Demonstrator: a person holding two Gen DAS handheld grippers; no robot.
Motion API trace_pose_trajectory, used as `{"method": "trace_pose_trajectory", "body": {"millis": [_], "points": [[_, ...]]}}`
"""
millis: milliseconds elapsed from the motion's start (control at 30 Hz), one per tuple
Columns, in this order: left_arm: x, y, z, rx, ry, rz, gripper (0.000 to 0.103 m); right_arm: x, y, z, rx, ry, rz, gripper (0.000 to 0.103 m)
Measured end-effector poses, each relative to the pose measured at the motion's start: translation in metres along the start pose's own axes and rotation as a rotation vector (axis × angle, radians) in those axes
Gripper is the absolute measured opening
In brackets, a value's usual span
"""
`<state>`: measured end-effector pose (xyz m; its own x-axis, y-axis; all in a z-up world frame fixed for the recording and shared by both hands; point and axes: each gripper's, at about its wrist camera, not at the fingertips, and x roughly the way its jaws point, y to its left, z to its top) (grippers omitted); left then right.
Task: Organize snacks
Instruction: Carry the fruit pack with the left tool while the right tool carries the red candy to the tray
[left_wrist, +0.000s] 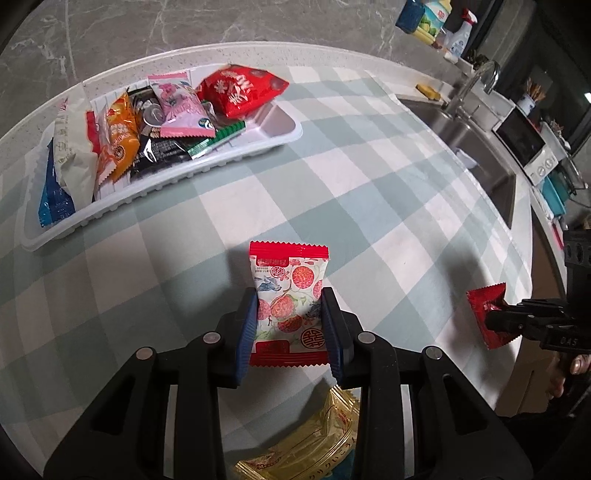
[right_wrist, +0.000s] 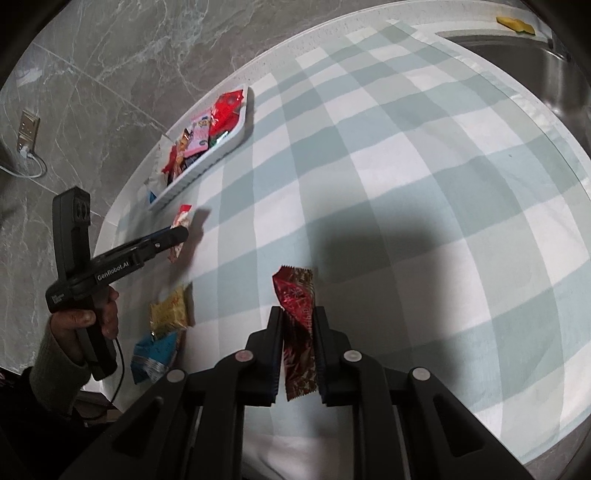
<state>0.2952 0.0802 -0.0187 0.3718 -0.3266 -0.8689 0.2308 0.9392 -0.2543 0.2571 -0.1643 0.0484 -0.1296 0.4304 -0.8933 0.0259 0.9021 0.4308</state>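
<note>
I have one snack in each hand, so this is the carry step. My left gripper (left_wrist: 289, 321) has its fingers clenched on the lychee-print packet (left_wrist: 289, 295), lifted off the checked surface (left_wrist: 369, 177). My right gripper (right_wrist: 298, 347) is clamped tight on the dark red packet (right_wrist: 297, 317). The white tray (left_wrist: 280, 127) of snacks sits at about eleven o'clock in the left wrist view. Next, I judge, both packets travel there and get released into its free end.
</note>
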Motion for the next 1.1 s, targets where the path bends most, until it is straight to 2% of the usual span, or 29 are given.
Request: {"method": "trace_pose_trajectory", "body": {"millis": [433,733,1100], "points": [[-0.028,0.033,0.022,-0.113,-0.065,-0.019,0.031,0.011,0.017,0.043,-0.017,-0.008,0.091,0.017],[-0.048,0.076,0.042,-0.217,-0.117,-0.002,0.031,0.027,0.046,0.096,-0.058,-0.013,0.179,0.017],[-0.061,0.113,0.079,-0.264,-0.176,0.036,0.031,0.062,0.082,0.163,-0.101,-0.017,0.269,0.017]]}}
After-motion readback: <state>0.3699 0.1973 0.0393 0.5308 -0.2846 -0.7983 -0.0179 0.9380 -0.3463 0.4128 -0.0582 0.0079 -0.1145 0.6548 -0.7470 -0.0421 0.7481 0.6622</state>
